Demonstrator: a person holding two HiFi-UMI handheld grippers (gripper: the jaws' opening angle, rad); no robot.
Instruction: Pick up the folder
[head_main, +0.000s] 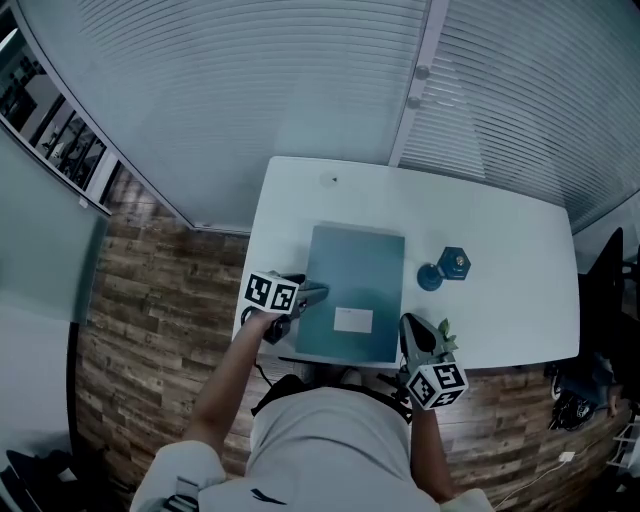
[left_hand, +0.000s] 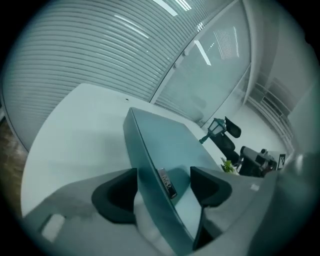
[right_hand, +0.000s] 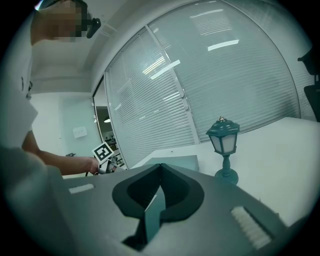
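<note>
A flat teal folder (head_main: 356, 280) with a white label lies on the white table (head_main: 300, 190). At its left edge is my left gripper (head_main: 318, 293). In the left gripper view that gripper (left_hand: 162, 185) is open. The folder's edge (left_hand: 165, 135) runs between the two dark pads (left_hand: 117, 195), with a gap on each side. My right gripper (head_main: 406, 324) is at the folder's near right corner. In the right gripper view its jaws (right_hand: 160, 170) are shut on a thin teal edge of the folder (right_hand: 151, 216).
A small teal lantern (head_main: 448, 267) stands just right of the folder, also plain in the right gripper view (right_hand: 223, 145). A little green plant (head_main: 445, 330) sits by the right gripper. Slatted blinds (head_main: 200, 80) back the table. A dark chair (head_main: 605, 270) is at the far right.
</note>
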